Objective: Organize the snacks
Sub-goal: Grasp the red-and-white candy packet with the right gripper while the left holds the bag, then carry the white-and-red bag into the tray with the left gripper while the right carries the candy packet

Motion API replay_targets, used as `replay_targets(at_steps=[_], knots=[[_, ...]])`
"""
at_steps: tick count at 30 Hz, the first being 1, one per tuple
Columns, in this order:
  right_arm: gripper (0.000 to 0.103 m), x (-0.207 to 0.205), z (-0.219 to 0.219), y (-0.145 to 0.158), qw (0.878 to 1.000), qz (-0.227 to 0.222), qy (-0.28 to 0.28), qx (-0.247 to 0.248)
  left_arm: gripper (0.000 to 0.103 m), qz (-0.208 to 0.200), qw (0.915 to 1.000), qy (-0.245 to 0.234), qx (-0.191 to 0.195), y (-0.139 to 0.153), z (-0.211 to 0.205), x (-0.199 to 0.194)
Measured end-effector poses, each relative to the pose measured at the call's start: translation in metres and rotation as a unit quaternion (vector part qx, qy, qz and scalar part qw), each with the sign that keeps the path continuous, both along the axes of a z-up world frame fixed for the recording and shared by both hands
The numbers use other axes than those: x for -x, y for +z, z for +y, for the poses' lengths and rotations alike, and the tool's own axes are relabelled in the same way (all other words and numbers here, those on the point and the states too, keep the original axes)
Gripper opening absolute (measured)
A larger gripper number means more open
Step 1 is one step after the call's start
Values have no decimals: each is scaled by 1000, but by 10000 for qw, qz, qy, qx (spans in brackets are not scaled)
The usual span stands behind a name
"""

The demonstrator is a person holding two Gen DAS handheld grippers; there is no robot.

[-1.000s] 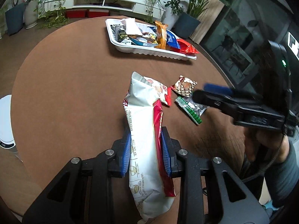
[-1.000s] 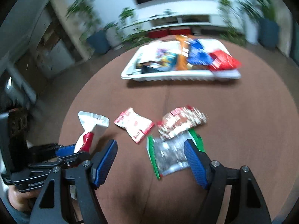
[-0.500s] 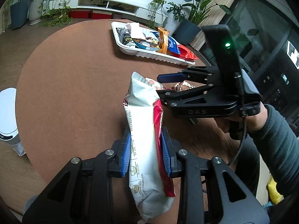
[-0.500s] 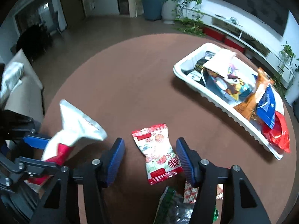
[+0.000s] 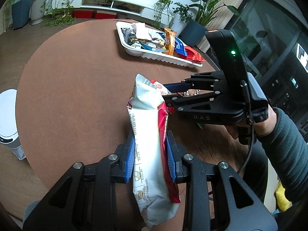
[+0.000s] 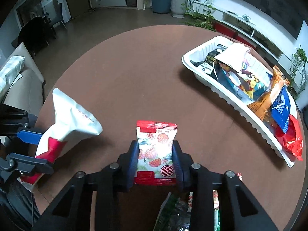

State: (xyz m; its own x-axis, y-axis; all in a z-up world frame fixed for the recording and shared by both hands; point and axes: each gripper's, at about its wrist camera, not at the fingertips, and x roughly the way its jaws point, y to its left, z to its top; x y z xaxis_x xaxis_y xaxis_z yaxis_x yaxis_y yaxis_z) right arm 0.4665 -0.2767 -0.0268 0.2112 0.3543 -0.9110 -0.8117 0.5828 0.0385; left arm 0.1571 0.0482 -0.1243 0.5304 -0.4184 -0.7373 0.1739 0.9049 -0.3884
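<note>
Round brown surface (image 6: 154, 73), living room beyond | left tongs (image 5: 150, 159) clenched on tall white-red bag (image 5: 148, 134), lifted for carrying | right tongs (image 6: 156, 159) closing around small red packet (image 6: 156, 150), pads at its sides | white tray (image 6: 240, 104) is the likely destination.

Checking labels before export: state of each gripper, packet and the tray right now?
left gripper: shut on the white-and-red bag, held off the table.
white-and-red bag: clamped mid-length, top end crumpled.
right gripper: jaws closing, pads at both sides of the lychee-print packet.
lychee-print packet: flat on the table, sealed.
white tray: on the table, full of packets.
green-edged packet: lying under the right gripper, loose.
</note>
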Motion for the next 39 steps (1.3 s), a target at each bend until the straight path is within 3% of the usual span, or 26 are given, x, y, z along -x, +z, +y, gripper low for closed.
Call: replay_targets(at_steps=[5, 13, 19, 22, 26, 33, 39], knots=[[34, 7, -6, 0, 9997, 46, -244, -39, 27, -3, 10000, 54, 29, 0, 3, -2], [33, 21, -57, 20, 9892, 343, -1174, -808, 27, -117, 9999, -40, 38, 11, -4, -14], [33, 21, -113, 39, 9705, 555, -1772, -1537, 27, -236, 9996, -130, 12, 25, -15, -38], [33, 13, -142, 46, 9523, 819, -2107, -2050, 27, -313, 9994, -170, 43, 35, -19, -53], [33, -5, -168, 56, 9331, 943, -2435, -2472, 27, -479, 9985, -248, 13, 54, -26, -80], [33, -58, -206, 75, 9140, 564, -3131, -2517, 27, -658, 9974, -276, -101, 90, -32, -151], [33, -118, -211, 99, 9134, 127, -3311, -2365, 27, -626, 9971, -333, -261, 106, -48, -218]])
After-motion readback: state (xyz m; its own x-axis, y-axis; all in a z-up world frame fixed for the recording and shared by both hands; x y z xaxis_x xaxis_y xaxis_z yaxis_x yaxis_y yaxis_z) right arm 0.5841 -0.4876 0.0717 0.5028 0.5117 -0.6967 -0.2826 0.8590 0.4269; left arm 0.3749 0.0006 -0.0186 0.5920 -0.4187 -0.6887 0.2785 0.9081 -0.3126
